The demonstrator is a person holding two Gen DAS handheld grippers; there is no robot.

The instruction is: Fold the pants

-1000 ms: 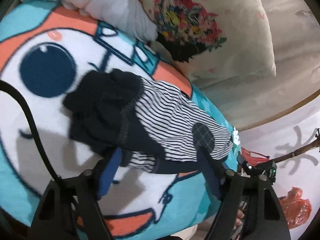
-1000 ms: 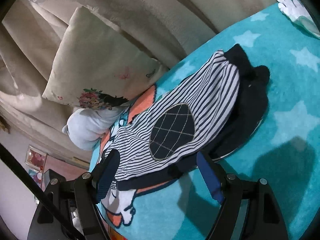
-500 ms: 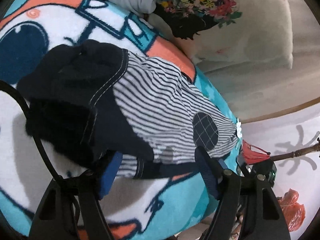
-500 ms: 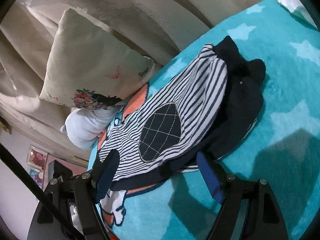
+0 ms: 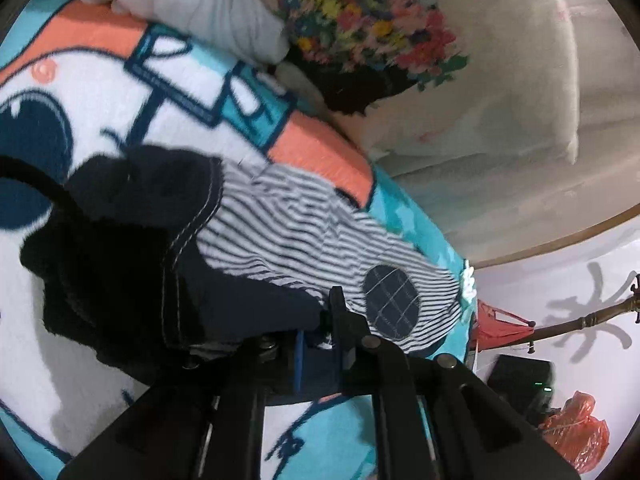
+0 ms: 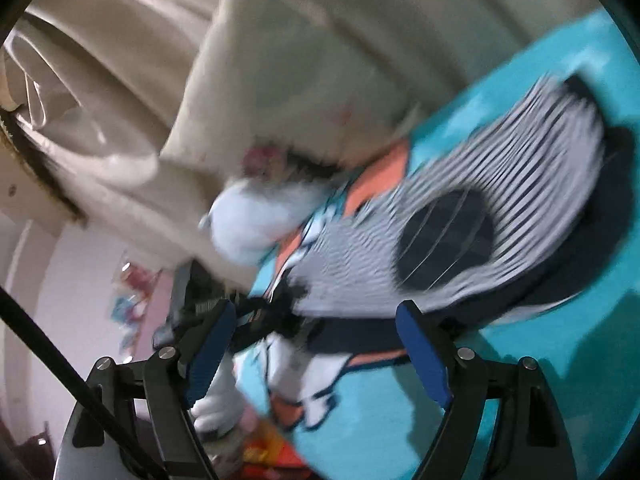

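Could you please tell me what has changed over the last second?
The left gripper closed from wide open onto the near navy edge of the striped pants with the checked oval patch. The right gripper swung sideways, still open. The pants still lie on the teal cartoon blanket.

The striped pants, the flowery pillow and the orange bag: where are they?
striped pants (image 5: 304, 220): left wrist view, on the striped cloth.
flowery pillow (image 5: 500, 92): left wrist view, on its plain cream part.
orange bag (image 5: 576, 428): left wrist view, on its crumpled plastic.

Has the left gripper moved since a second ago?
Yes. The left gripper advanced toward the floral pillow and shut on the pants near edge.
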